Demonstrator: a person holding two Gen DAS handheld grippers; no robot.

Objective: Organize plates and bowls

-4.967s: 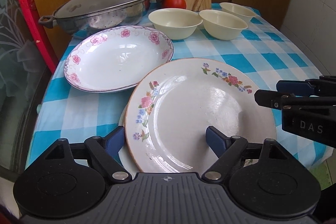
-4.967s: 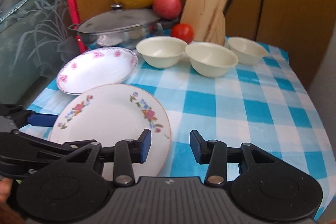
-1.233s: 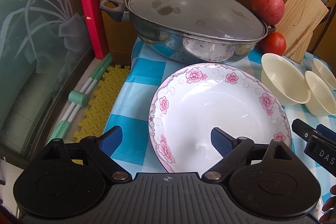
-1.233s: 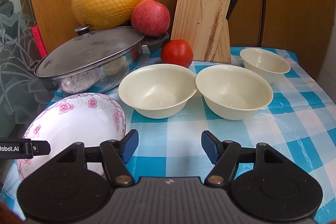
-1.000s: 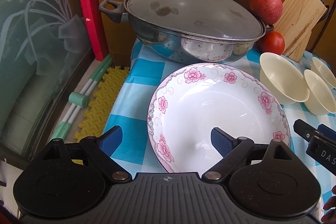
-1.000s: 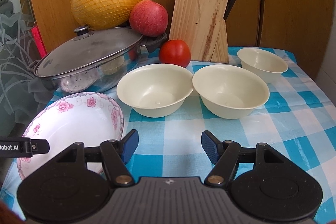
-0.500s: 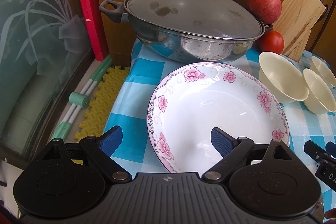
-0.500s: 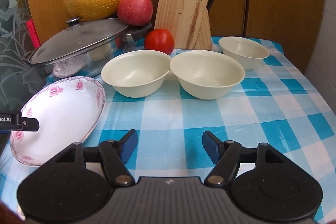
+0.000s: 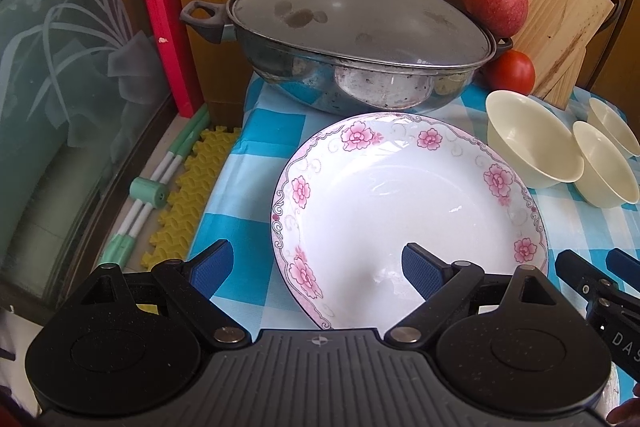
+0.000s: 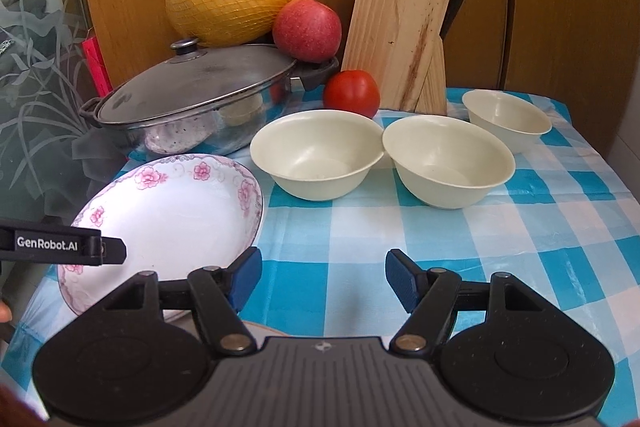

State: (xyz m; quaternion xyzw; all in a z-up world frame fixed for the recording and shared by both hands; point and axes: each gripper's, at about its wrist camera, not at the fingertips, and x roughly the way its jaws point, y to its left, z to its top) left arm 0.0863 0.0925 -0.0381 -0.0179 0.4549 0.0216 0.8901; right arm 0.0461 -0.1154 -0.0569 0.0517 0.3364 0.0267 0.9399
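We find the pink-flowered plate [image 9: 408, 203] on the worktop [image 10: 500, 227] before three cream bowls [image 10: 316, 155], left tool [image 9: 316, 263] spread astride its rim, right tool [image 10: 322, 277] apart, empty.

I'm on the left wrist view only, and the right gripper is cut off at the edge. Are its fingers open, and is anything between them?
Observer: Open. The right gripper has nothing between its fingers except the bare checked tablecloth below.
Operator: The cream bowls overlap in my view. Are the two nearest ones touching?
Observer: Seen from the right wrist, the left bowl and the middle bowl appear to meet rim to rim.
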